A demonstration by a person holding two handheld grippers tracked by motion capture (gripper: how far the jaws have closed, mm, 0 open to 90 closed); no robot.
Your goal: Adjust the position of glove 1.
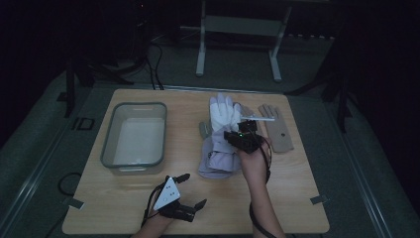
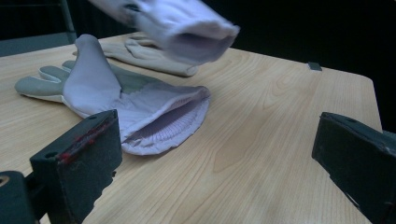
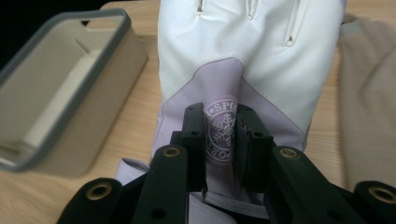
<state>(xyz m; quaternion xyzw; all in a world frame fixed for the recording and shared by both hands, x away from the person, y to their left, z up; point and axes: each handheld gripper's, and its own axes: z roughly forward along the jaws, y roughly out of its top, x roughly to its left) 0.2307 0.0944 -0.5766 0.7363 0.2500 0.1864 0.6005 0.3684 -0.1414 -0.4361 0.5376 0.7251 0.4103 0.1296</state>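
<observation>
The right gripper has its jaws pinched together on a fold of the white glove, just at the round snowflake badge on the lilac cuff. Catching a ridge of fabric there, rather than a finger, lets the whole glove hang and travel as one piece; in the high view the glove sits raised ahead of the hand, its fingers toward the table's far edge. In the left gripper view its open cuff floats blurred above the wood, so it appears to be off the surface and in transit.

Under and just beside it lies a second glove, grey-palmed with a lilac cuff, flat on the table near its middle, cuff mouth gaping toward the near edge. A tan glove lies flat farther toward the far right corner, apart from the hand.

The bin stands by the left edge, grey-rimmed and with nothing in it that I can see; judging by that, the lifted glove is probably bound for it, which would mean a carry leftward across the table.

The left gripper rests near the near edge with its jaws well apart and nothing between them, pointed at the lying glove, seemingly waiting its turn.
</observation>
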